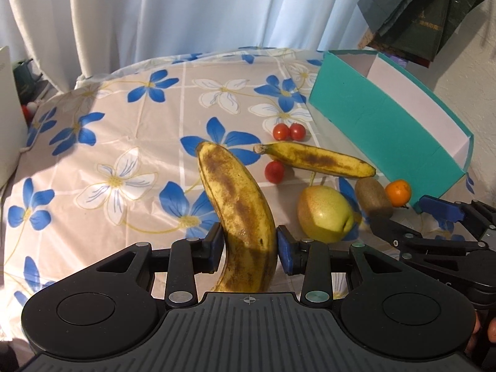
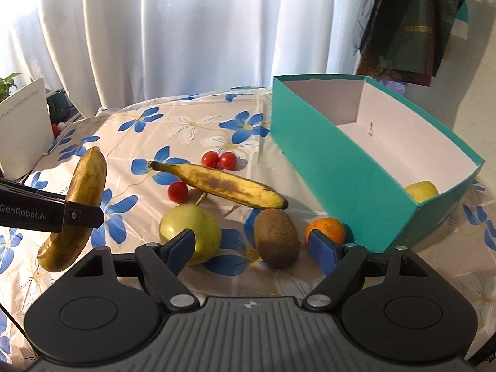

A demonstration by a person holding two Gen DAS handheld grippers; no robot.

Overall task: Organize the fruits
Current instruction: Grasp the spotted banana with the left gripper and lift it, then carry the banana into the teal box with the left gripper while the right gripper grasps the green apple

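Observation:
My left gripper [image 1: 249, 245] is shut on a spotted banana [image 1: 238, 207] and holds it above the table; the banana also shows in the right wrist view [image 2: 80, 198]. My right gripper [image 2: 252, 246] is open and empty, low over the table, with a kiwi [image 2: 276, 237] between its fingers. A pear [image 2: 190, 232], a small orange [image 2: 325, 229], a second banana [image 2: 223, 184] and three cherry tomatoes [image 2: 218, 159] lie on the floral tablecloth. A teal box [image 2: 338, 167] at the right holds a yellow fruit [image 2: 421, 190].
White curtains hang behind the table. A white appliance [image 2: 23, 127] stands at the far left edge. Dark bags [image 2: 412, 21] hang at the upper right above the box. The table's left half [image 1: 93, 155] shows bare tablecloth.

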